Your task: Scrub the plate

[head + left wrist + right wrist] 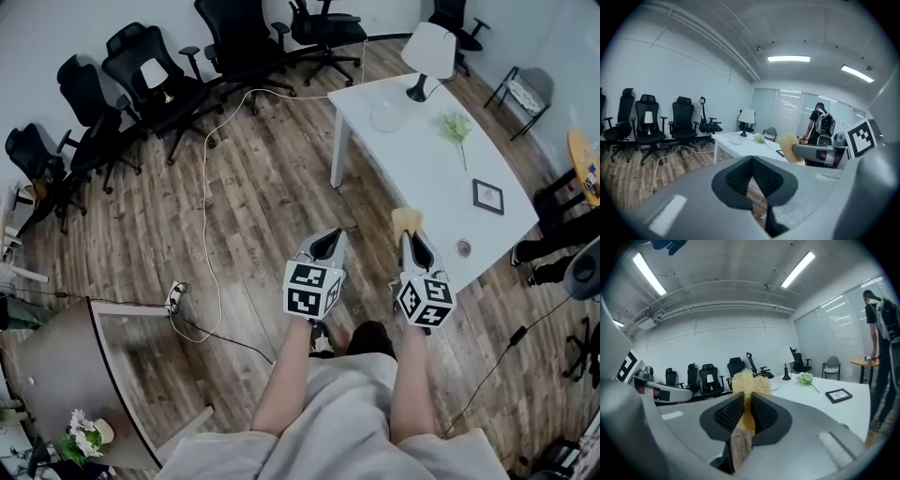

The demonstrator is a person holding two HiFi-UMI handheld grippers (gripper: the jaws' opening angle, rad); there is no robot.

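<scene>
Right gripper (747, 397), jaws clamped on a straw-coloured fibrous scrubber (750, 380) whose frayed tuft rises above the pads. Ahead and to the right, a white table (811, 401) carries a plate (775, 384) partly hidden by the tuft, a flower sprig (805, 377) and a picture frame (839, 394). Office chairs (710, 378) line the far wall. A person (881, 333) stands at far right.

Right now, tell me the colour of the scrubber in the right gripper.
Pale straw yellow; the scrubber shows best in the right gripper view.
</scene>
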